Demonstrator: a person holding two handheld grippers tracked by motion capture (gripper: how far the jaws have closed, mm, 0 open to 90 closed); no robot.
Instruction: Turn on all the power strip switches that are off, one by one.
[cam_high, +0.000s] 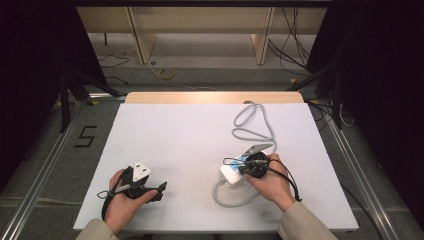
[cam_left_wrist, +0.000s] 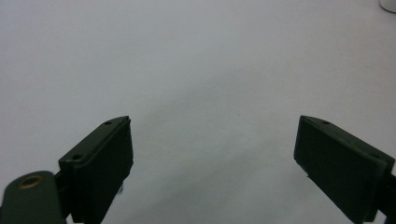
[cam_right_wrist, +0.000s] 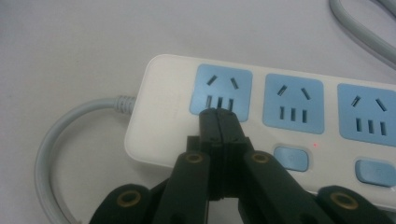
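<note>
Glossy white plastic power strip (cam_right_wrist: 168, 112)

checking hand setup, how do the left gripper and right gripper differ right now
The left gripper has its jaws wide apart over bare white table; the right gripper has its jaws pressed together, nothing between them. The left sits away from the power strip; the right's tips sit over its blue end socket. Both have black jaws.

White table (cam_high: 175, 135) with pale wood far edge; grey floor (cam_high: 210, 75), marked "5" (cam_high: 86, 136); wooden furniture legs (cam_high: 142, 42); loose cables (cam_high: 295, 45); dark curtains (cam_high: 380, 75).
</note>
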